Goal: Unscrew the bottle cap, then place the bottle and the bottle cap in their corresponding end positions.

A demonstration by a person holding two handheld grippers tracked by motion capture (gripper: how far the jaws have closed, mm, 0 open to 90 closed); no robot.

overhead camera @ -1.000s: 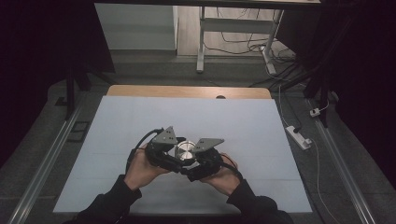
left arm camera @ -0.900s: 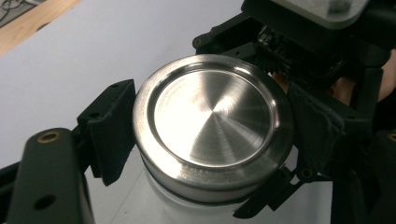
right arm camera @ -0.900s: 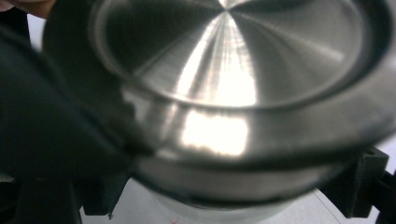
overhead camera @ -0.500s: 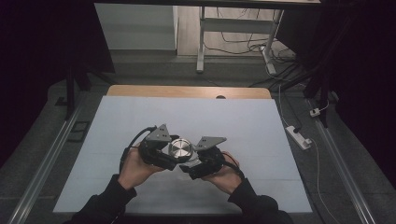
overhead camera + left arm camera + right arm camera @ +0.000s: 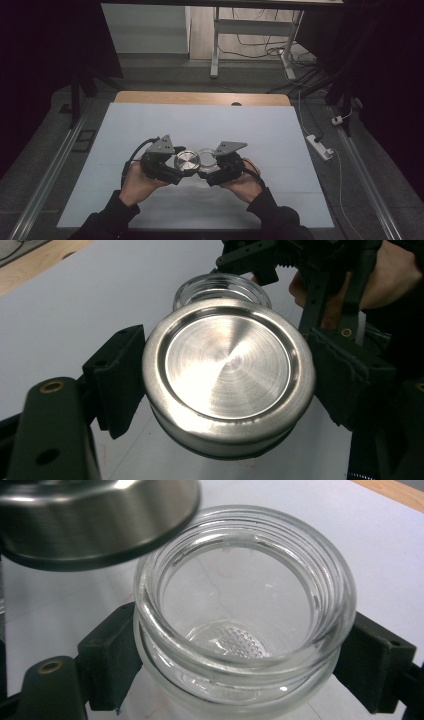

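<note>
At the near edge of the desk [image 5: 150, 210] two dark sleeves come in, each hand carrying a tool. The left tool [image 5: 167, 167] is closed on a round steel lid [image 5: 186, 162]; in the left gripper view its black pads [image 5: 117, 377] press on opposite sides of the lid's [image 5: 227, 372] rim, the brushed top facing the camera. The right tool [image 5: 220, 167] is clamped on a clear glass jar [image 5: 206, 156]; in the right gripper view its pads [image 5: 107, 652] grip the jar [image 5: 245, 615] below the threaded neck. The jar stands upright and open, and nothing lies inside it: the dimpled glass bottom shows through. The lid [image 5: 95, 517] hangs just beside and above the jar's mouth, overlapping its rim at one edge, not seated on it.

Both things are held a little above the pale blue mat [image 5: 260, 125] that covers the desk, near its front middle. Beyond the mat runs a strip of bare wood [image 5: 200, 98]. To the right, on the grey floor, lies a white power strip [image 5: 320, 146] with its cable. Farther back stand metal frame legs [image 5: 215, 45] among loose cables.
</note>
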